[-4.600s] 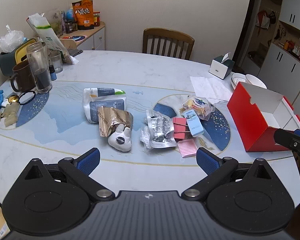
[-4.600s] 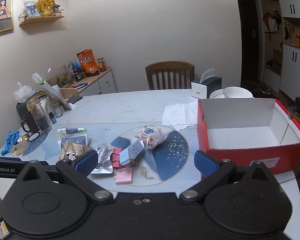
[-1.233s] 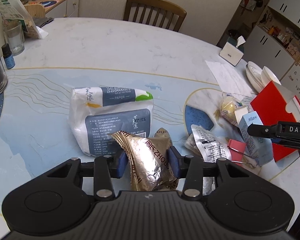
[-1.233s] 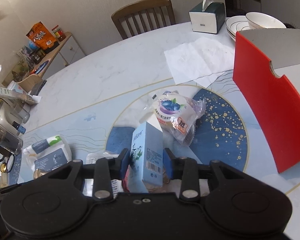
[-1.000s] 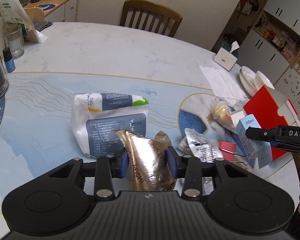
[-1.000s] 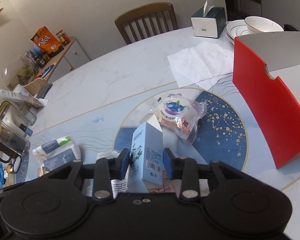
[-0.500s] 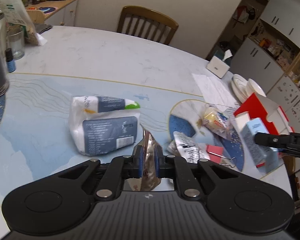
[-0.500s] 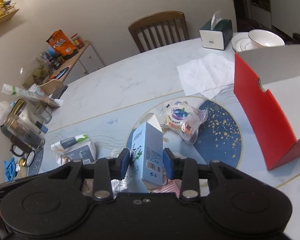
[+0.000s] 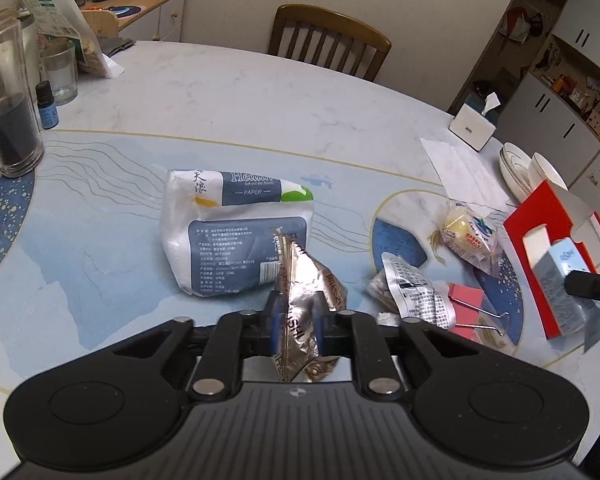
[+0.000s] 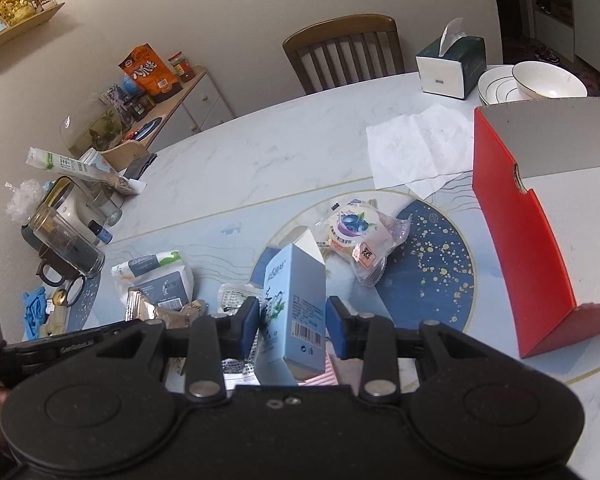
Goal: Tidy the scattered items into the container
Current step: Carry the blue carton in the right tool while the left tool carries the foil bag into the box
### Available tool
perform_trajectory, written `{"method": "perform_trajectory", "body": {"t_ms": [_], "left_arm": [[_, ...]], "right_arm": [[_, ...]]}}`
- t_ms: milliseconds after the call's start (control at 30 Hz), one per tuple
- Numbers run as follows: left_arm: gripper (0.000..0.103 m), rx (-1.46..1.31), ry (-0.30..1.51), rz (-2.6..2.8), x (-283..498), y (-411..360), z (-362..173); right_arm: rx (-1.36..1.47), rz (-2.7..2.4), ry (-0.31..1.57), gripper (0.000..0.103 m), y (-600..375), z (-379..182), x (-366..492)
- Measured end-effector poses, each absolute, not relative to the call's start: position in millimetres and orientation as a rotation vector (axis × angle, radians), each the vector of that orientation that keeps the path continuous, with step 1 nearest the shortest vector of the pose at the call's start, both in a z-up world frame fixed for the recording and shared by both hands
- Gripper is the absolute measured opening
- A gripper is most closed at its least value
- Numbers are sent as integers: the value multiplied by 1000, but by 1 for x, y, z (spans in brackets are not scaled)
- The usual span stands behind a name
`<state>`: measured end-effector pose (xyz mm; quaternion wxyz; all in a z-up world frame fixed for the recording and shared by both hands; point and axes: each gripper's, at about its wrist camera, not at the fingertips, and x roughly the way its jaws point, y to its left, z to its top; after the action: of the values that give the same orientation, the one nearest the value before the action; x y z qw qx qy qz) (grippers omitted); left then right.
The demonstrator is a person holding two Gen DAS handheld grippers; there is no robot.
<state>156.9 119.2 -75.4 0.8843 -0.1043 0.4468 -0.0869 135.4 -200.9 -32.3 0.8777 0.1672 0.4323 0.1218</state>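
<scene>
My left gripper is shut on a crumpled gold foil packet, held above the table. My right gripper is shut on a light blue carton, lifted above the pile; the carton also shows in the left wrist view in front of the red box. The red box with a white inside stands open at the right. On the table lie a white tissue pack, a silver sachet, a blueberry snack bag and a pink clip pad.
A glass jar, a small glass and a dropper bottle stand at the left. A tissue box, bowls and a paper sheet lie at the back right. A wooden chair stands behind the table.
My left gripper has closed tight on the foil packet and lifted it off the tissue pack. My right gripper has risen with the blue carton and moved toward the red box.
</scene>
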Motion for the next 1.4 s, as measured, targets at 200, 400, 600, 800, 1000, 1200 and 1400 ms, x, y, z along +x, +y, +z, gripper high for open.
{"method": "perform_trajectory", "body": {"t_ms": [200, 400, 600, 800, 1000, 1200, 1400], "left_arm": [[77, -222, 932, -188, 163, 123, -83], [77, -178, 995, -167, 176, 120, -103], [76, -159, 1008, -169, 178, 117, -108], [53, -150, 1000, -196, 175, 110, -104], [43, -159, 1000, -198, 170, 106, -100], [42, -203, 985, -211, 158, 101, -88], [42, -227, 942, -235, 151, 86, -63]], "right_arm": [[352, 249, 903, 36, -210, -32, 132], [361, 231, 909, 36, -216, -34, 129], [357, 217, 914, 36, -215, -34, 128], [355, 208, 909, 36, -214, -33, 128], [348, 201, 895, 36, -218, -29, 128], [332, 186, 870, 36, -234, -21, 129], [341, 159, 848, 36, -261, -15, 133]]}}
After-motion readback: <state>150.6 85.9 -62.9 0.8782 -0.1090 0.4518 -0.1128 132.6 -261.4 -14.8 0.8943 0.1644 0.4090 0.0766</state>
